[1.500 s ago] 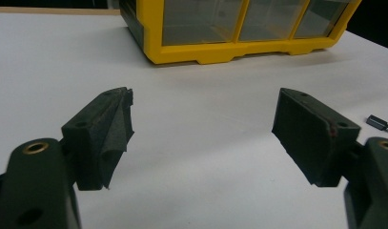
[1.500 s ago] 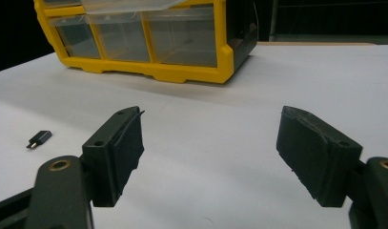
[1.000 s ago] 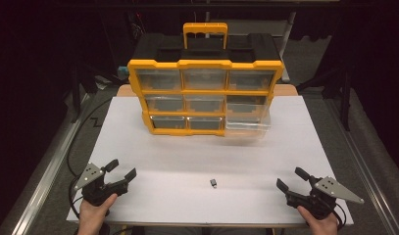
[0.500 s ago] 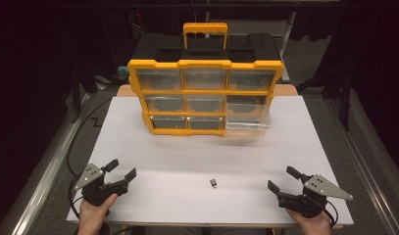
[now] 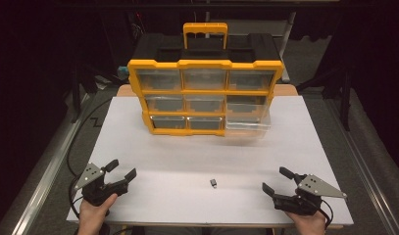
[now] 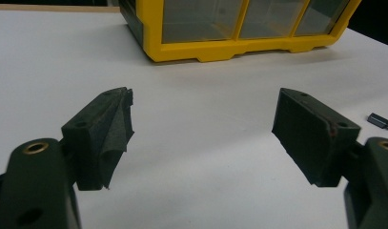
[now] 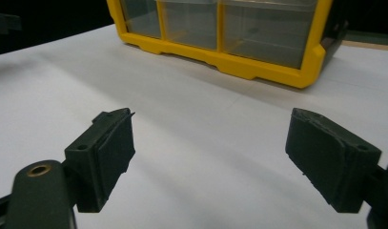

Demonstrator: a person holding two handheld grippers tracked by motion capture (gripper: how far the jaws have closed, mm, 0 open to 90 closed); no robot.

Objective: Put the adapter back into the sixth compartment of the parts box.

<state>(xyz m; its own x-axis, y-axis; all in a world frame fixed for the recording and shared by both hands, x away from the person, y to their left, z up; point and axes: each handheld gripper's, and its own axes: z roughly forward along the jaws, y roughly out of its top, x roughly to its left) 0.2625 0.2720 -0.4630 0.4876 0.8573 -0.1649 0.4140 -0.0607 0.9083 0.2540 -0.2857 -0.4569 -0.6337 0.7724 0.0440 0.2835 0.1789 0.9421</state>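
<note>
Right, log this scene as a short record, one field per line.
surface: white table
organiser: yellow drawer cabinet at the far side, upright, handle on top
open drawer: clear drawer at bottom right, pulled out
small part: dark small piece lying loose on the table near the front edge, between the two grippers
left gripper: held in hand at front left, jaws open, nothing between them
right gripper: held in hand at front right, jaws open, nothing between them
contact: neither gripper touches the small piece

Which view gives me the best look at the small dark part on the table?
The left gripper view: the part lies close, right of the open jaws, its shape readable. The high view shows it as a speck between both grippers.
</note>
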